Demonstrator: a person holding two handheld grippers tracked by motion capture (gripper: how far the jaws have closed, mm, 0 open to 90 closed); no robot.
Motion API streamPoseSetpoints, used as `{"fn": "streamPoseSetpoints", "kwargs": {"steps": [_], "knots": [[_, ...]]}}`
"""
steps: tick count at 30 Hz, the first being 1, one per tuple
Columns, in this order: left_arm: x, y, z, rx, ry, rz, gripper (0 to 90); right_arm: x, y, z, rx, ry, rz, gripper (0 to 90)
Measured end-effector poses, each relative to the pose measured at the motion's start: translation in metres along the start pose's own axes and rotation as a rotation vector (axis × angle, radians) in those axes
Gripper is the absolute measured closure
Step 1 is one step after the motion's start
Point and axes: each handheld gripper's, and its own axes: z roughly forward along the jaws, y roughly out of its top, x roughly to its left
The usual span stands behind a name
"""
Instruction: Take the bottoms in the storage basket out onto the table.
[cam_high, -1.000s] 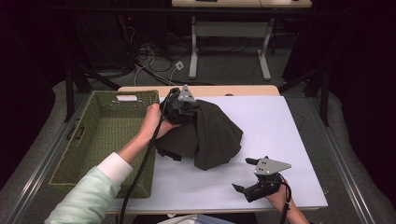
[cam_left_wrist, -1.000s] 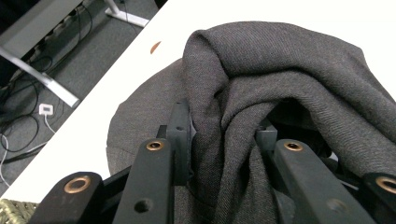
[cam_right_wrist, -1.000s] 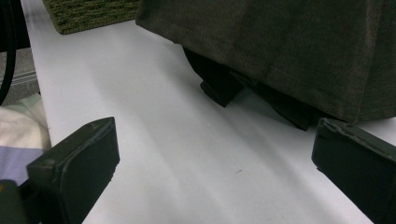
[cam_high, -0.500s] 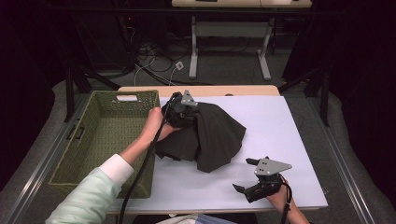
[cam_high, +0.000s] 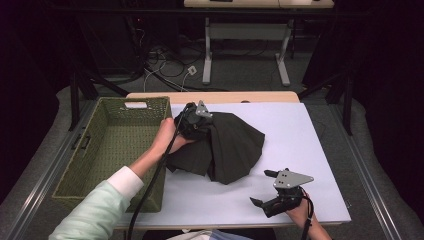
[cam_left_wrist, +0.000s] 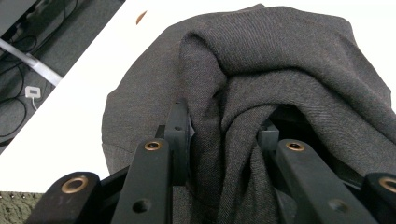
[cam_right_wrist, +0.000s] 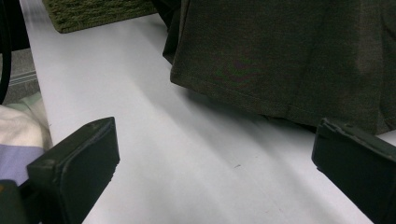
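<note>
Dark grey woven cloth (cam_left_wrist: 280, 60), soft and fine-ribbed, bunched in thick folds between the jaws of the left tool (cam_left_wrist: 224, 126), clamped tight on it. Draped from there in a loose fan over the smooth white bench (cam_high: 310, 130). Just beside the left tool, a green wicker basket (cam_high: 107, 150), rectangular, coarse weave. Right tool (cam_high: 270, 192) resting well short of the cloth's hem, jaws wide apart, holding nothing. No legible writing.
</note>
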Motion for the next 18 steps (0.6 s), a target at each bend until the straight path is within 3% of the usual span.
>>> {"fn": "streamPoseSetpoints", "kwargs": {"steps": [11,18], "knots": [[-0.005,-0.007,0.009,0.036,-0.018,0.013,66.8,0.001,0.001,0.002,0.001,0.005,-0.004,0.4],[-0.003,-0.012,0.012,0.061,-0.056,-0.014,64.5,0.000,0.002,0.004,0.003,0.012,-0.005,0.4]]}}
